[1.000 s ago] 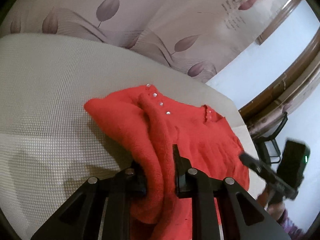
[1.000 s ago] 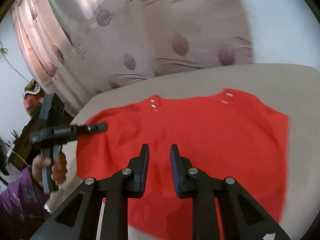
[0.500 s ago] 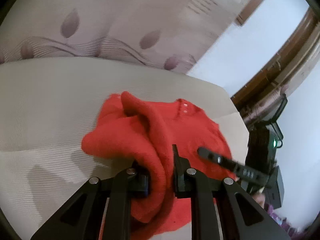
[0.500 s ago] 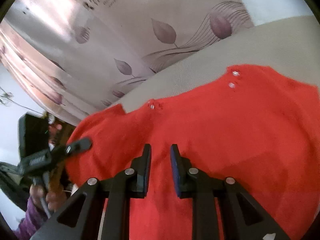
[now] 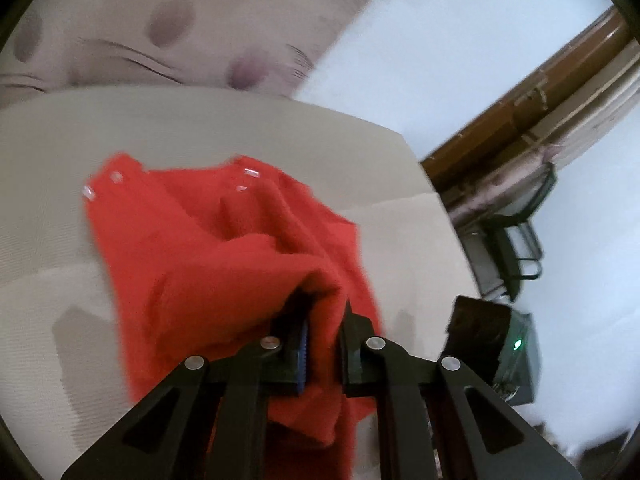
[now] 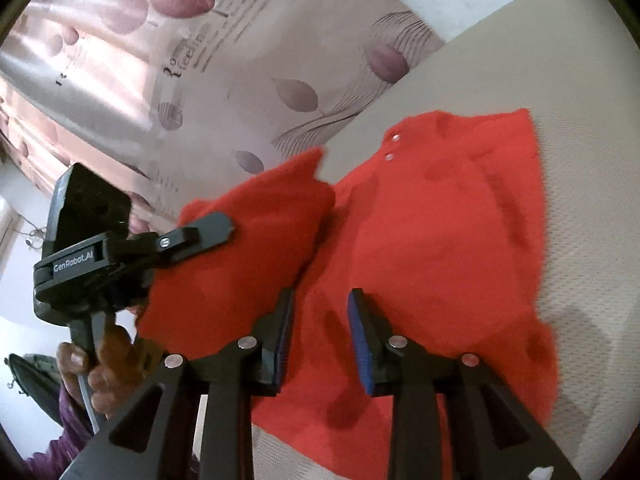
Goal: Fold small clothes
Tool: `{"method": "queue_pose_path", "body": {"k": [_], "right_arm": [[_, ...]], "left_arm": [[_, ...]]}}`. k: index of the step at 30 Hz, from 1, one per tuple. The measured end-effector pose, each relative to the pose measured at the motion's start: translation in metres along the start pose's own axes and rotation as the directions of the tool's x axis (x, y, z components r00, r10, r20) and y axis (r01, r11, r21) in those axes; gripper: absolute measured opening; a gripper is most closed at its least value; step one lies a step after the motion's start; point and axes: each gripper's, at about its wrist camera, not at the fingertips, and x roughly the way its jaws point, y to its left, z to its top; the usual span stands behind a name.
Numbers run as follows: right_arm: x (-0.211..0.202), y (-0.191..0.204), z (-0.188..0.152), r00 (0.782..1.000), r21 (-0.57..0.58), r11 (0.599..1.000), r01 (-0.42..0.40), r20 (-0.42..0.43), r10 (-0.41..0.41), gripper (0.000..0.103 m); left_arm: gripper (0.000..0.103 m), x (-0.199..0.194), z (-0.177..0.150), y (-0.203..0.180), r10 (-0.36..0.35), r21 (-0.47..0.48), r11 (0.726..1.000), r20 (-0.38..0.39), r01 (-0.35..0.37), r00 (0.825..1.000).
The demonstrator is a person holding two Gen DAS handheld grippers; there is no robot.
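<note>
A small red knitted garment [image 5: 192, 248] with small shiny buttons lies on a beige padded surface [image 5: 200, 128]. My left gripper [image 5: 324, 320] is shut on a fold of the red garment and holds that part lifted above the rest. In the right wrist view the garment [image 6: 440, 240] is spread flat, with the lifted part [image 6: 256, 232] raised at the left by the left gripper [image 6: 188, 236]. My right gripper [image 6: 320, 320] is open and empty, just above the garment's near middle.
A patterned curtain [image 6: 200, 60] with leaf prints hangs behind the surface. A brown wooden frame [image 5: 540, 92] and a dark chair [image 5: 516, 240] stand to the right. The beige surface [image 6: 580, 160] extends to the right of the garment.
My left gripper has carried the held fold up and across over the garment. My right gripper has opened wider and stays above the garment.
</note>
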Motion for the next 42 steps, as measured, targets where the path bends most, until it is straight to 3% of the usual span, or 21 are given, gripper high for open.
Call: {"method": "queue_pose_path", "body": {"k": [2, 5, 7, 9, 10, 13, 14, 16, 19, 20, 23, 25, 28, 32, 34, 36, 39, 42], "right_arm": [[-0.007, -0.007, -0.003, 1.000, 0.007, 1.000, 0.000, 0.007, 0.000, 0.029], [-0.014, -0.017, -0.004, 1.000, 0.032, 0.999, -0.005, 0.012, 0.004, 0.029], [-0.019, -0.023, -0.005, 1.000, 0.048, 0.999, -0.025, 0.008, 0.025, 0.029], [-0.020, -0.026, -0.005, 0.999, 0.062, 0.997, -0.052, 0.010, 0.052, 0.031], [-0.022, -0.027, -0.005, 0.997, 0.072, 0.994, -0.076, 0.014, 0.075, 0.032], [-0.023, -0.036, -0.004, 0.986, 0.140, 0.976, -0.169, 0.023, 0.167, 0.051], [-0.021, -0.039, -0.004, 0.980, 0.166, 0.966, -0.197, 0.024, 0.195, 0.053], [-0.020, -0.044, -0.003, 0.972, 0.209, 0.950, -0.233, 0.036, 0.231, 0.054], [-0.021, -0.048, -0.002, 0.956, 0.257, 0.921, -0.294, 0.056, 0.289, 0.062], [-0.022, -0.051, -0.002, 0.948, 0.280, 0.906, -0.318, 0.069, 0.311, 0.065], [-0.028, -0.061, -0.002, 0.923, 0.358, 0.851, -0.384, 0.110, 0.370, 0.070], [-0.027, -0.060, -0.001, 0.921, 0.370, 0.845, -0.387, 0.103, 0.377, 0.074], [-0.022, -0.053, 0.003, 0.933, 0.363, 0.862, -0.352, 0.067, 0.353, 0.076], [-0.009, -0.037, 0.008, 0.965, 0.310, 0.919, -0.244, -0.017, 0.262, 0.076], [-0.002, -0.025, 0.012, 0.983, 0.243, 0.958, -0.154, -0.061, 0.173, 0.071], [0.005, -0.009, 0.017, 0.992, 0.128, 0.991, -0.047, -0.110, 0.061, 0.018], [0.014, 0.006, 0.027, 0.986, 0.022, 0.999, 0.044, -0.162, -0.040, 0.018], [0.012, 0.027, 0.050, 0.984, -0.096, 0.994, 0.058, -0.160, -0.072, 0.017]], "left_arm": [[0.012, 0.017, -0.002, -0.006, -0.114, 0.000, 0.993, -0.007, 0.114, 0.993], [0.012, 0.021, -0.002, -0.013, -0.198, 0.020, 0.980, 0.007, 0.197, 0.980], [0.012, 0.006, 0.000, -0.014, -0.288, 0.003, 0.958, 0.050, 0.288, 0.956], [0.020, -0.018, 0.000, -0.008, -0.351, -0.005, 0.935, 0.106, 0.354, 0.930], [0.030, -0.030, 0.000, -0.004, -0.372, -0.001, 0.927, 0.135, 0.375, 0.919], [0.063, -0.066, -0.004, 0.015, -0.354, -0.009, 0.930, 0.239, 0.367, 0.904], [0.064, -0.072, -0.006, 0.022, -0.342, -0.019, 0.933, 0.262, 0.359, 0.902], [0.064, -0.082, -0.015, 0.042, -0.292, -0.050, 0.946, 0.295, 0.320, 0.910], [0.064, -0.079, -0.037, 0.064, -0.132, -0.061, 0.986, 0.288, 0.156, 0.949], [0.064, -0.074, -0.046, 0.068, -0.124, -0.061, 0.987, 0.270, 0.146, 0.955], [0.064, -0.061, -0.077, 0.066, -0.175, -0.038, 0.981, 0.245, 0.190, 0.953], [0.064, -0.052, -0.092, 0.053, -0.202, 0.003, 0.978, 0.241, 0.207, 0.949], [0.064, -0.034, -0.108, 0.033, -0.222, 0.061, 0.975, 0.199, 0.214, 0.954], [0.064, -0.015, -0.124, 0.018, -0.214, 0.130, 0.972, 0.129, 0.198, 0.968], [0.064, -0.018, -0.130, 0.019, -0.202, 0.137, 0.973, 0.128, 0.185, 0.971], [0.064, -0.030, -0.131, 0.024, -0.226, 0.121, 0.971, 0.161, 0.208, 0.961], [0.064, -0.053, -0.131, 0.039, -0.226, 0.088, 0.974, 0.256, 0.210, 0.940], [0.064, -0.067, -0.127, 0.058, -0.174, 0.046, 0.985, 0.335, 0.168, 0.926]]}}
